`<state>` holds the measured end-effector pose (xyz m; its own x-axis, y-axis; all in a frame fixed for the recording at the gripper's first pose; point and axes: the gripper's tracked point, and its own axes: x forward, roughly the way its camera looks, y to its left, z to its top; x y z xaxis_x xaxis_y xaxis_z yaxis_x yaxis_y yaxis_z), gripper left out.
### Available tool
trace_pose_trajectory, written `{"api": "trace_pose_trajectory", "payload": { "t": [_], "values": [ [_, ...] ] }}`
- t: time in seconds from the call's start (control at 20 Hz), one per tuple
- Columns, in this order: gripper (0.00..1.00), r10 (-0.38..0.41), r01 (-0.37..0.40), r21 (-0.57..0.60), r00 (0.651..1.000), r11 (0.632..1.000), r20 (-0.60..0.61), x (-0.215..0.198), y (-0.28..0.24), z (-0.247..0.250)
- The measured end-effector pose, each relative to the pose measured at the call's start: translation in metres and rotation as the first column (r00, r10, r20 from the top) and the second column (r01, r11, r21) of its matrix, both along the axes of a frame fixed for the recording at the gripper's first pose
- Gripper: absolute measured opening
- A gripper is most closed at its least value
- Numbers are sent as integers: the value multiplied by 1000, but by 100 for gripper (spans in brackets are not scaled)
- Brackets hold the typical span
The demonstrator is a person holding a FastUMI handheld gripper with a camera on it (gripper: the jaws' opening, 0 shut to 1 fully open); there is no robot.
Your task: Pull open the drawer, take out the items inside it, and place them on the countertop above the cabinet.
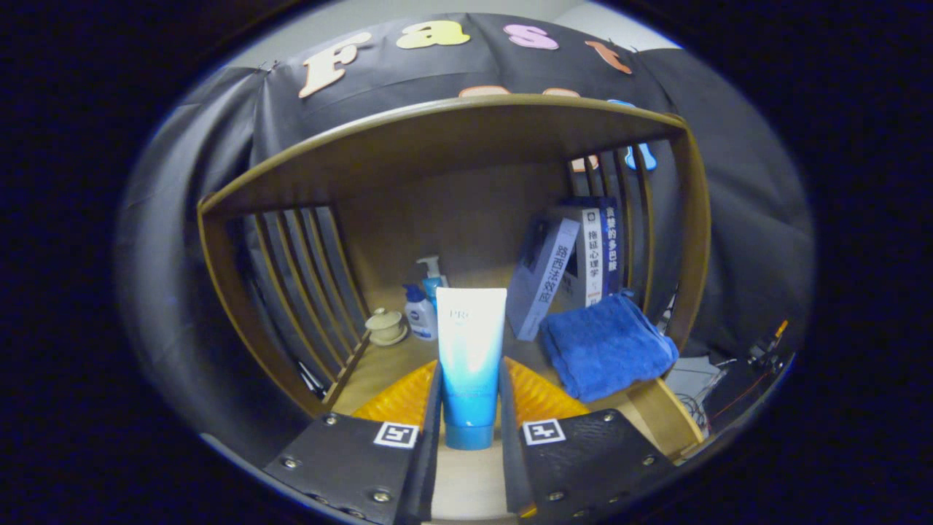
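Gripper (470,408) closed narrowly on upright tube (470,357), apparently standing on wooden countertop (379,372), blue towel (605,346) beside.

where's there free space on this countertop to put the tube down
Gripper shut on the blue-white tube. Bare wood lies left of it, before the lidded cup and pump bottles. The right is crowded: blue towel, leaning books.

tube (471,356) between my gripper (470,408) fingers: white top fading to blue, blue cap
towel (606,345) right of the tube: deep blue
books (576,262) behind the towel: blue-grey and navy
pump bottles (424,306) left of the tube: white and blue
lidded cup (385,325): cream
shelf (452,131): tan wood
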<state>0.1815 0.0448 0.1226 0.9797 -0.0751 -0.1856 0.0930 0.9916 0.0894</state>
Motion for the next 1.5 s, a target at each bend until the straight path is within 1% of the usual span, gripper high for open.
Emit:
{"api": "trace_pose_trajectory", "payload": {
  "t": [0.15, 0.25, 0.35, 0.45, 0.6, 0.7, 0.85, 1.0, 1.1, 1.15, 1.3, 1.4, 1.5],
  "values": [
    [38, -44, 44, -12, 998, 999, 46, 41, -4, -9],
    [38, -72, 74, -32, 996, 997, 60, 68, -10, -25],
    [38, -87, 89, -35, 995, 995, 46, 89, -10, -46],
    [38, -78, 78, -51, 997, 996, 11, 107, -5, -69],
    [38, -60, 57, -76, 998, 995, -36, 127, 2, -101],
    [38, -79, 76, -66, 996, 995, -44, 140, 6, -115],
    [38, -90, 88, -49, 995, 995, -47, 153, 8, -123],
    [39, -99, 96, -52, 992, 994, -75, 157, 5, -135],
    [43, -112, 107, -60, 991, 992, -79, 156, 1, -137],
    [48, -111, 107, -71, 992, 992, -60, 155, -1, -134],
    [79, -101, 98, -125, 995, 987, -21, 139, -1, -120],
    [100, -75, 75, -147, 997, 986, 4, 126, 2, -108],
    [100, -31, 40, -178, 998, 983, 56, 103, 7, -88]
  ]
}}
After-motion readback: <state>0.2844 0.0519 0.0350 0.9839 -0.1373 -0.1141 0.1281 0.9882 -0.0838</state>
